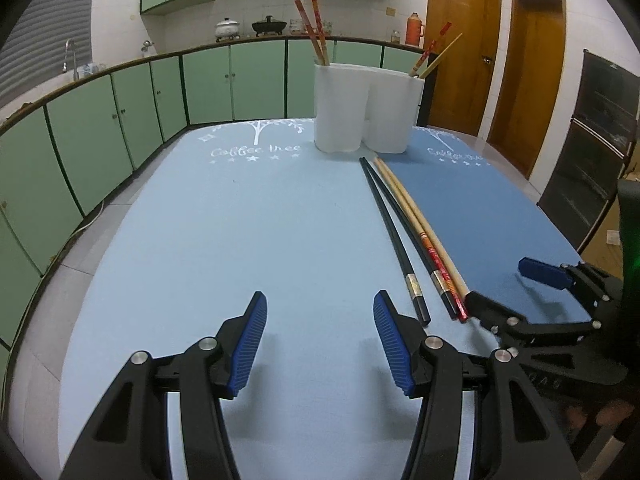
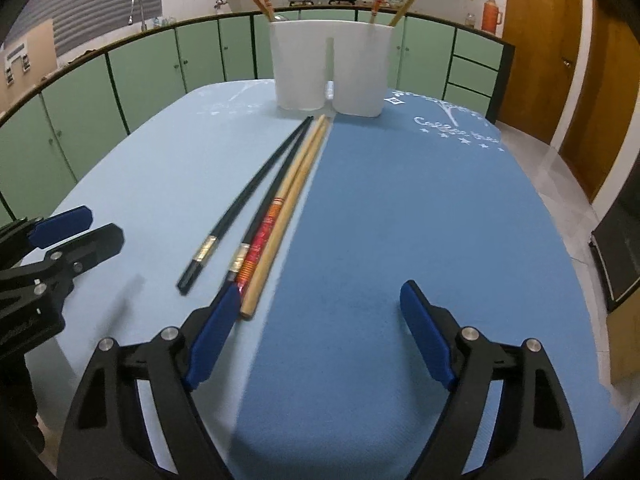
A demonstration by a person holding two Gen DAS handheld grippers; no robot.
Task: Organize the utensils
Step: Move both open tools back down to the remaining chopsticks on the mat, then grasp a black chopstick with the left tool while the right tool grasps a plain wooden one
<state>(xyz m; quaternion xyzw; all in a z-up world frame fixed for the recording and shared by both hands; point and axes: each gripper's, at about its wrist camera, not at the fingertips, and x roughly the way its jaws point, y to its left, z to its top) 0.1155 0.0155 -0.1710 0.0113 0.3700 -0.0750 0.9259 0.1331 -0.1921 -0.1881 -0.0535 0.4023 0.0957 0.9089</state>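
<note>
Several chopsticks lie along the seam between the light blue mat (image 1: 224, 232) and the dark blue mat (image 2: 420, 220): two black ones (image 1: 390, 236) (image 2: 244, 200), a red-patterned one (image 1: 434, 258) (image 2: 260, 240) and a plain wooden one (image 1: 420, 224) (image 2: 288, 208). A white two-compartment holder (image 1: 360, 108) (image 2: 332, 68) stands at the far end with chopsticks in both compartments. My left gripper (image 1: 320, 344) is open and empty, left of the chopsticks' near ends. My right gripper (image 2: 320, 332) is open and empty, its left finger beside the chopsticks' near ends.
Green kitchen cabinets (image 1: 120, 128) curve around the left and back. Wooden doors (image 1: 532, 80) and a dark cabinet (image 1: 596, 152) stand to the right. The right gripper shows in the left wrist view (image 1: 512, 284); the left gripper shows at the left edge of the right wrist view (image 2: 76, 232).
</note>
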